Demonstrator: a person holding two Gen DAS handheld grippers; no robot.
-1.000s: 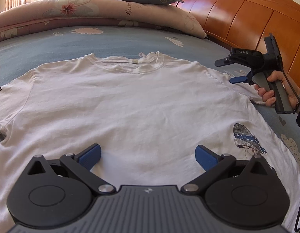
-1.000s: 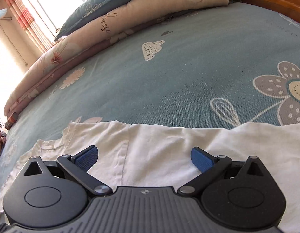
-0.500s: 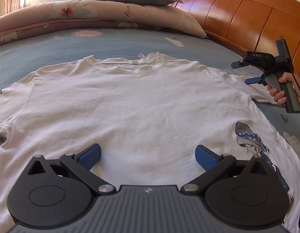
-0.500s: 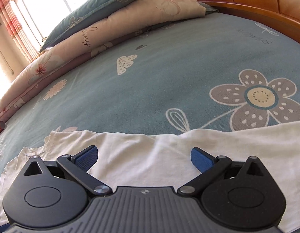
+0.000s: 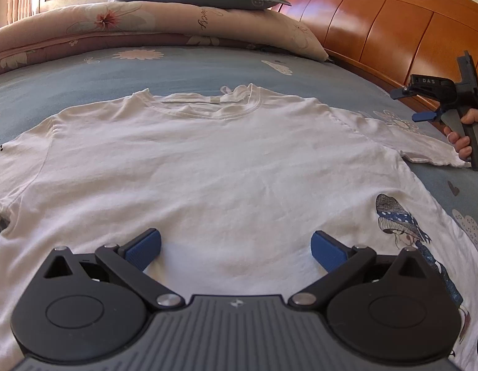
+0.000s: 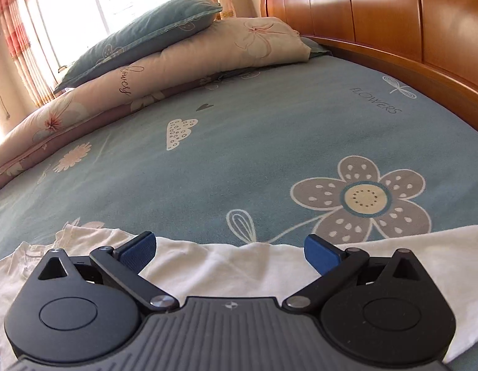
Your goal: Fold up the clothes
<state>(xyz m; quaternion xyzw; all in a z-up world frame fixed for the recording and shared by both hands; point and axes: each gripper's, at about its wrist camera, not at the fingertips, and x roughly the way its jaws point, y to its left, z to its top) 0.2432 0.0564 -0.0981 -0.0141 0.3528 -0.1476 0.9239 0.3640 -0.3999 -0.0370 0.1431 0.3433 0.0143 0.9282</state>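
Lying flat on bed (image 5: 183, 71), collar up: tee (image 5: 214, 167). Judging it thin, soft, limp, light. Both grippers spreading wide, empty: left gripper (image 5: 236, 247) hovering over hem, right gripper (image 6: 228, 249) over sleeve (image 6: 239, 266). Advising pinching sleeve edge, 1 layer.

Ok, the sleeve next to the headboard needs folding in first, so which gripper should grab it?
Probably the right gripper: it is open directly over that sleeve at the T-shirt's headboard side. The left gripper, also open, sits over the shirt's lower middle, farther away.
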